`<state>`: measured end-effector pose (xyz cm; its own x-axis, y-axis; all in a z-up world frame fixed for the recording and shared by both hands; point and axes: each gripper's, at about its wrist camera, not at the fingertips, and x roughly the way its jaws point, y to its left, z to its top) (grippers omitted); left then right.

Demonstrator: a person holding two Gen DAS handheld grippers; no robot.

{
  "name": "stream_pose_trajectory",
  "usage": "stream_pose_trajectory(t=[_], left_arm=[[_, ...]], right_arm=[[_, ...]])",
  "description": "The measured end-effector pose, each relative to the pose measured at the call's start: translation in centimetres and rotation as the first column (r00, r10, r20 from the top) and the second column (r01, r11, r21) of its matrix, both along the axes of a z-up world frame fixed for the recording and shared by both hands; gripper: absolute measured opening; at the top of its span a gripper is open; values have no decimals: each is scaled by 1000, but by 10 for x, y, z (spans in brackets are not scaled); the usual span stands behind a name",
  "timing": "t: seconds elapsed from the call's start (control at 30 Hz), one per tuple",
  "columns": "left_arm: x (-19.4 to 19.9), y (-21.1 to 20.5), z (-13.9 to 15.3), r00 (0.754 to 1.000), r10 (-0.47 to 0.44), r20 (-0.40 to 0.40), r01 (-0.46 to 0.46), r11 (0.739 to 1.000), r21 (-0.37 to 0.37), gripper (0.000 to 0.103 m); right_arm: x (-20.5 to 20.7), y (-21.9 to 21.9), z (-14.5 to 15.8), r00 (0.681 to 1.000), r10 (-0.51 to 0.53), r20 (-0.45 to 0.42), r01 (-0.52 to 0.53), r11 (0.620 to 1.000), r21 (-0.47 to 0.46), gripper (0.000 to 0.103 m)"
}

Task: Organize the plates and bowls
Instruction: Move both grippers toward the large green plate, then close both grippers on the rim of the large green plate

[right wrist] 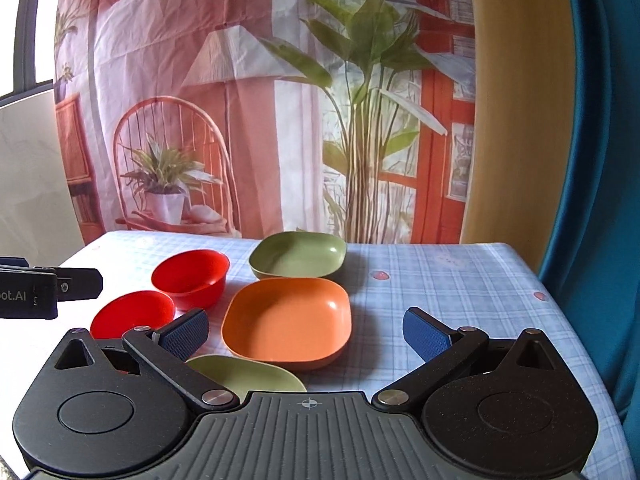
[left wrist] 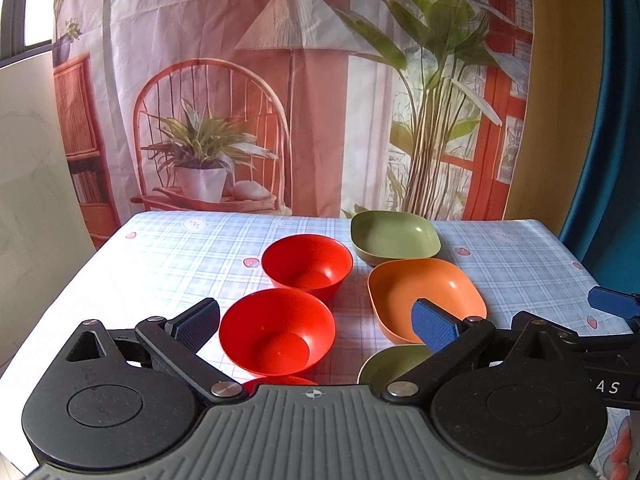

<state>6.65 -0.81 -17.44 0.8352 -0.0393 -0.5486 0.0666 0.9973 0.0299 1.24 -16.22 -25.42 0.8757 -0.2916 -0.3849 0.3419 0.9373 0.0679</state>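
Two red round bowls stand on the checked tablecloth: a near one (left wrist: 277,332) (right wrist: 134,314) and a far one (left wrist: 307,264) (right wrist: 191,277). A third red rim (left wrist: 280,381) peeks out under my left gripper. An orange square bowl (left wrist: 424,300) (right wrist: 288,322) sits between a far green square bowl (left wrist: 395,238) (right wrist: 298,258) and a near green one (left wrist: 394,364) (right wrist: 248,374). My left gripper (left wrist: 316,326) is open and empty, above the near red bowl. My right gripper (right wrist: 306,332) is open and empty, above the orange bowl.
The table (right wrist: 460,292) ends at a printed backdrop curtain (left wrist: 280,80). A white panel (left wrist: 28,160) stands at the left, a wooden post and blue curtain (right wrist: 592,160) at the right. The right gripper's side shows in the left wrist view (left wrist: 612,306).
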Motion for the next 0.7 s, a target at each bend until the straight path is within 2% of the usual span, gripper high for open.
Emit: stream_pose_trajectory(t=[0.37,0.57,0.7], left_arm=[[12,1,-35,997,-51,-56,48,998,-42,101],[19,-2,-49,990,-107,-91,100,992,-79,86],[16,-11,-58,981,-174,-90,167,983,-81,73]], right_arm=[[13,-12,-40,997,0,-83,8,996,92,103],[19,-14,-54,991,28,-129,-12,993,121,99],[18,-14,-59,989,46,-143,-27,991,130,90]])
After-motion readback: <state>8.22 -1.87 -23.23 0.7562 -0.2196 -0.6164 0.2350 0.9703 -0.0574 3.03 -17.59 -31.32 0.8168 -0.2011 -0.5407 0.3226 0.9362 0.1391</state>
